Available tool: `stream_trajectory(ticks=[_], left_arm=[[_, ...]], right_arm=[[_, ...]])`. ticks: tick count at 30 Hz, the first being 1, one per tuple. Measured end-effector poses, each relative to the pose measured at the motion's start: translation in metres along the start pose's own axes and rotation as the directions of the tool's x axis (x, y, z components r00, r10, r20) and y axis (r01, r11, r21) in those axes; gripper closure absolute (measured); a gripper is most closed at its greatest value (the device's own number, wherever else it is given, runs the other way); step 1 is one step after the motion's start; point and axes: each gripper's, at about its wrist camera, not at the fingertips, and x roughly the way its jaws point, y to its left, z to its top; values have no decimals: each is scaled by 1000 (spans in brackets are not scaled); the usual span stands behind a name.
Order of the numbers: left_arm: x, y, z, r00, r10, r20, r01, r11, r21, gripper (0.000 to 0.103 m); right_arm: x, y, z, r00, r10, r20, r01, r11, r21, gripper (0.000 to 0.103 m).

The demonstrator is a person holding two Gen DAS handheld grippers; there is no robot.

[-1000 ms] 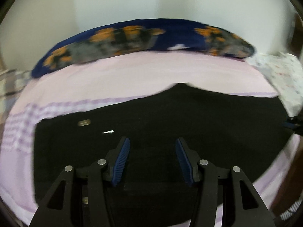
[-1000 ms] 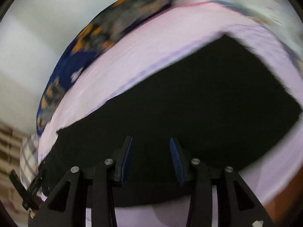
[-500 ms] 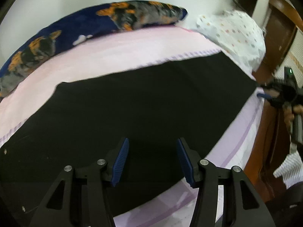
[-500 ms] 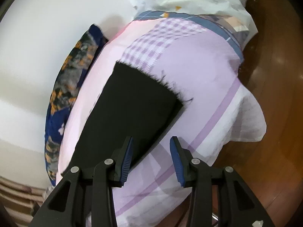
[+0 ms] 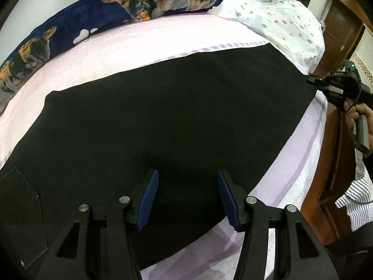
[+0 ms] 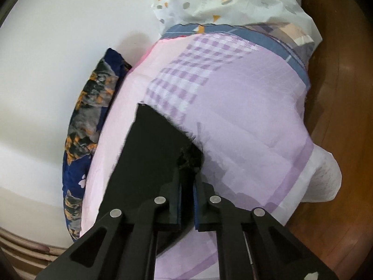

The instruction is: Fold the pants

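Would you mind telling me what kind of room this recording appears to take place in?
Most likely a bedroom: the black pants lie spread on a bed with a pink and lilac sheet, a long navy pillow runs along the white wall, and a wooden door stands beyond the bed.

Place: a home bedroom.
Bed: wide mattress under a pink and lilac checked sheet point(image 5: 163, 39).
Bedding: long navy dog-print pillow point(image 5: 112, 7) against the white wall point(image 6: 58, 35); white spotted quilt point(image 5: 286, 21) bunched at 1 end.
Surroundings: wooden floor point(image 6: 345, 116), brown wooden door point(image 5: 338, 28).
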Motion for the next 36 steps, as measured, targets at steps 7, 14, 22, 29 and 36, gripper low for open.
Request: stream_trajectory(ticks=[7,14,22,29,36], left_arm=[[-25,39,-2,997,-26,79,39,985,-170,49],[-71,98,-21,984,57,170,3,942,-334,49],[-96,134,-59,975,89,204,11,898,-441,49],[-94,136,-65,975,42,218,62,892,-447,49],[-86,128,-59,971,-88,222,181,876,-447,49]], right_arm=[[1,80,-22,985,162,-61,-168,981,-100,95],[51,200,-101,912,272,-307,-353,901,-253,95],[98,252,-234,779,150,-608,-454,805,-383,95],[103,244,-289,765,-31,-643,-432,715,-549,92],[74,251,-264,792,76,-606,-465,718,-518,54]])
